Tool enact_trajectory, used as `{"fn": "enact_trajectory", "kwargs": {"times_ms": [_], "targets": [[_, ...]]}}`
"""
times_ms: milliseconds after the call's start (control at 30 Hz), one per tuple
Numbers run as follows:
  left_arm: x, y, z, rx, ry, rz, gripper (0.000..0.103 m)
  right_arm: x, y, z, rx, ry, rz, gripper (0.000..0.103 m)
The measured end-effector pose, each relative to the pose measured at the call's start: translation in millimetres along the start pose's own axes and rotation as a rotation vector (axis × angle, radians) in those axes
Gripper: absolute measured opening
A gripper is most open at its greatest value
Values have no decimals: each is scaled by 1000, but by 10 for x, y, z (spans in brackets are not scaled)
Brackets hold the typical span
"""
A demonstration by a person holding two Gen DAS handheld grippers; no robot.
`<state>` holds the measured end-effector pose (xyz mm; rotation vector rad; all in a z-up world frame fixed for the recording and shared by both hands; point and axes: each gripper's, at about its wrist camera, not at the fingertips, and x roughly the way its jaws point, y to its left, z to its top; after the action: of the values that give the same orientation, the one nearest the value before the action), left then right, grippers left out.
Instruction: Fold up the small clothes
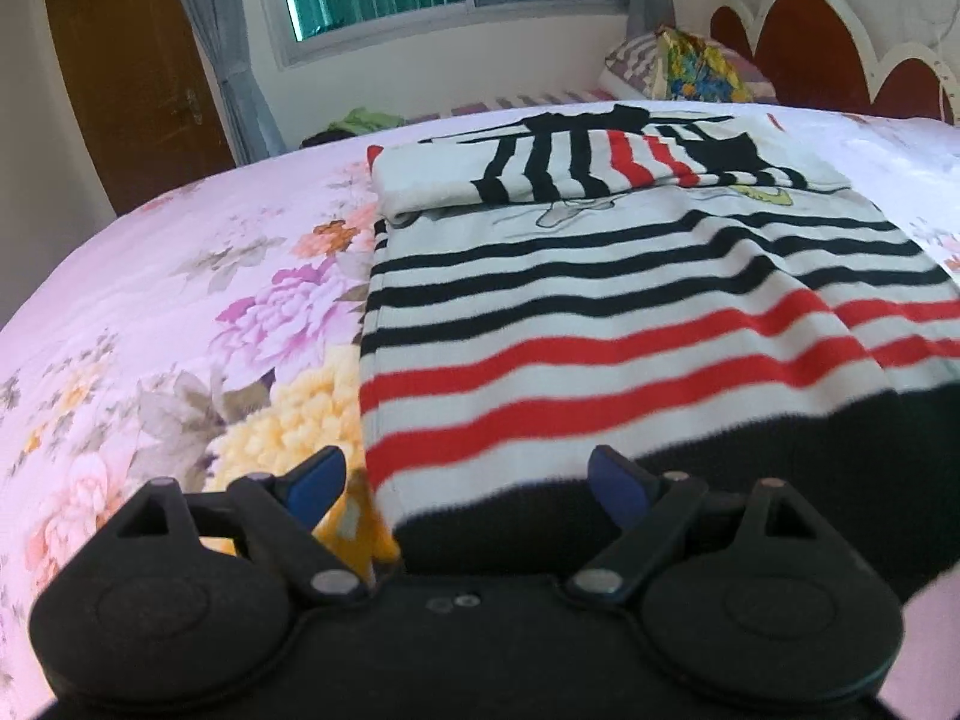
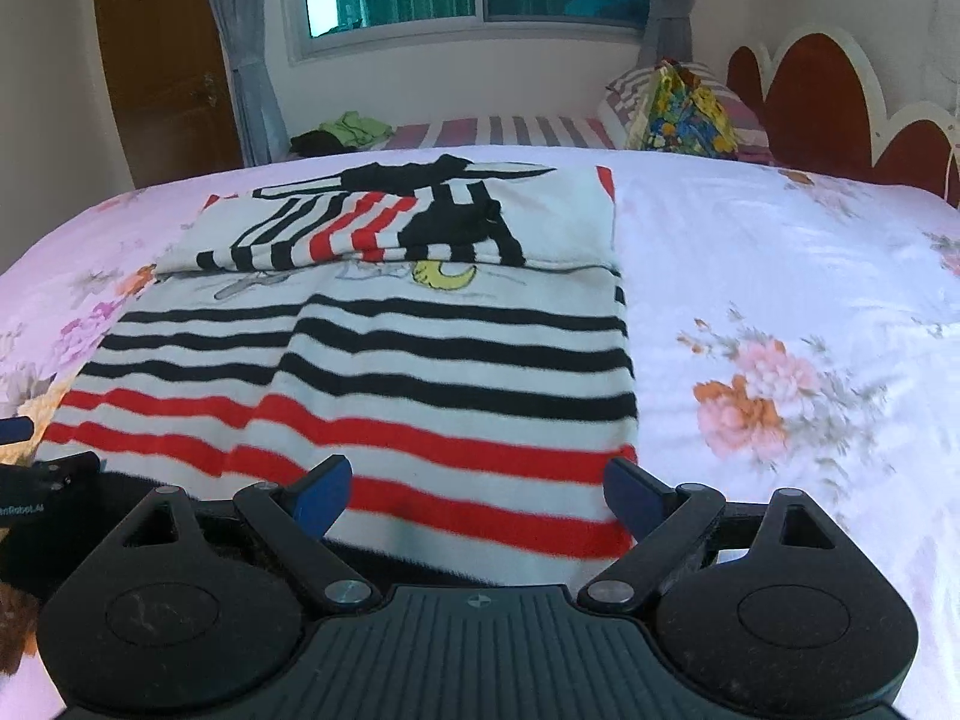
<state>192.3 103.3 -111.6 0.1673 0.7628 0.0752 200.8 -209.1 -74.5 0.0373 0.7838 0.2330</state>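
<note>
Just ahead of the left claw lies the striped garment, spread flat on the bed; its near left corner sits between the two blue fingertips, with the black hem band closest to the claw and the red stripes just beyond. Farther off, past the black stripes, the sleeves and top part are folded back over the body in a neat stack. This claw stands wide open and holds nothing; whether its tips brush the cloth I cannot tell.

Ahead of the right claw the same garment shows its near right corner, the edge running away just inside the right fingertip. Its jaws too are spread wide, empty, with the red-striped cloth lying between and under them. Off to the left side of the right claw, at the frame edge, part of the left claw shows, bearing white lettering cut off at the border, of which only "nRobot" can be made out. A small yellow crescent print lies beyond, near the fold.
</note>
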Motion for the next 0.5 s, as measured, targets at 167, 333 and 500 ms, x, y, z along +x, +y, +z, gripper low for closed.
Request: {"fn": "enact_trajectory", "kwargs": {"times_ms": [167,333,500], "targets": [[-74,96,-86,-54,3,-36,84,-75,-24,-110,16,14,-8,90],[-151,187,-103,-95,-10,-57,4,-129,-9,-185,35,21,-5,90],[-224,299,-136,-174,-25,-67,83,-167,24,-215,40,21,2,90]]}}
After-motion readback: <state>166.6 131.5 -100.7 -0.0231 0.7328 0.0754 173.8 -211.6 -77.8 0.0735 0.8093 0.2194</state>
